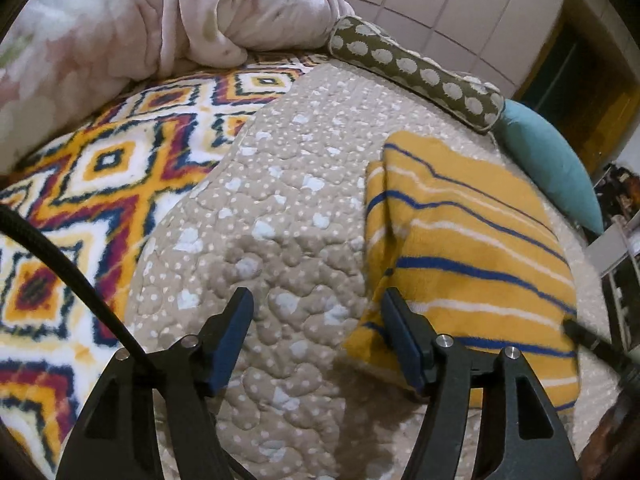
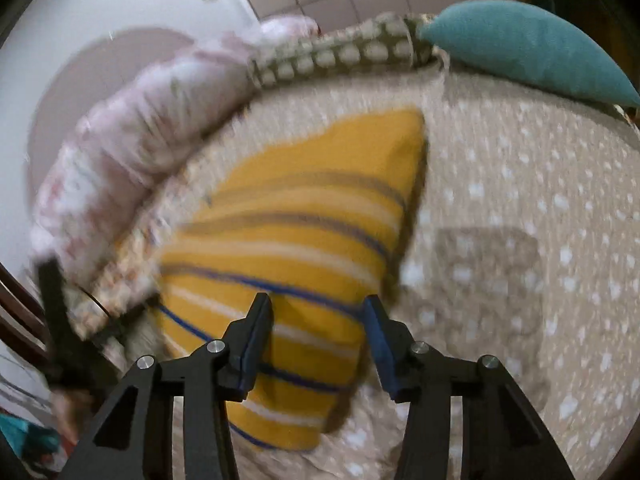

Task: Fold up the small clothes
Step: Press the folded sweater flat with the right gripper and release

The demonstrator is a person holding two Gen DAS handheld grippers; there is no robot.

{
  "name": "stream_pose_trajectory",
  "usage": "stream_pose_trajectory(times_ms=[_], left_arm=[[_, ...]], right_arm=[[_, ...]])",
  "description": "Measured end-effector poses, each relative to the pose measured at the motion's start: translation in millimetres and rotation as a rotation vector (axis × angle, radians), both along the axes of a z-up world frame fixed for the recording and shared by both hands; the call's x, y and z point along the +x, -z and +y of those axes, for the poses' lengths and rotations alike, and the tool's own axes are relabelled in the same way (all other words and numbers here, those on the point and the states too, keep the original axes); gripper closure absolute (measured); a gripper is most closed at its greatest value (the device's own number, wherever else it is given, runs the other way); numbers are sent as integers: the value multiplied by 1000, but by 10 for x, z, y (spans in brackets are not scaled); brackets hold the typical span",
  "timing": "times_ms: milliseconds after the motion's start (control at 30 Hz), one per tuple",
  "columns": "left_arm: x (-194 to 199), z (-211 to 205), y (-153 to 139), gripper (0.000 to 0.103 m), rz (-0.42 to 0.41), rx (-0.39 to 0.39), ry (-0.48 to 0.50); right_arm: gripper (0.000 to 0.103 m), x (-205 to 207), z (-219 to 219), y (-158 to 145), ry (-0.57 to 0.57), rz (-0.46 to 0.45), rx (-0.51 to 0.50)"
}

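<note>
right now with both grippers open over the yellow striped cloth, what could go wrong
1. The folded yellow striped cloth has a loose, rumpled near-left edge; it might spring open unpressed.
2. The left gripper has one finger over that edge and could snag it on pulling away.
3. The right gripper view is blurred, suggesting fast motion just over the cloth, which may drag it across the quilt.
</note>
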State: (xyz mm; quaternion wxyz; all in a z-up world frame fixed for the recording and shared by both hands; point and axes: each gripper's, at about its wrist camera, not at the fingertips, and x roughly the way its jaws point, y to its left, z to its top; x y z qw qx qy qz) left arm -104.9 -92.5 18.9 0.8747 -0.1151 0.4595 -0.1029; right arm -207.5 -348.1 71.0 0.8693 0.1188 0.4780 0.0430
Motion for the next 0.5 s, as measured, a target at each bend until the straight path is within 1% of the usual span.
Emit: stream_pose_trajectory(times_ms=[33, 67, 100, 167, 233, 300, 333, 400, 500], left_arm=[[-2, 11, 0, 38, 3, 4, -2], [-3, 27, 3, 38, 8, 5, -5], [0, 50, 7, 38, 14, -2, -8], [1, 72, 5, 38, 18, -16, -10], [-12, 76, 1, 38, 20, -20, -11], [-10, 82, 3, 38, 18, -15, -13], [-5, 74, -2, 38, 17, -11, -14], [-14, 64, -8, 38, 10, 2, -14], [-35, 48, -22, 38, 0, 24, -20]], right_arm=[[51, -32, -3, 60, 0, 11, -12], [51, -67, -14, 88, -6, -1, -9], [51, -120, -35, 69, 3, -8, 8], [51, -210, -42, -36, 22, -38, -3], [51, -312, 27, -261, 36, -140, -80], [51, -321, 127, -428, 31, -201, -134], [51, -304, 174, -477, 28, -221, -138], [51, -187, 276, -515, 2, -235, -124], [51, -31, 406, -358, -23, -206, -122]])
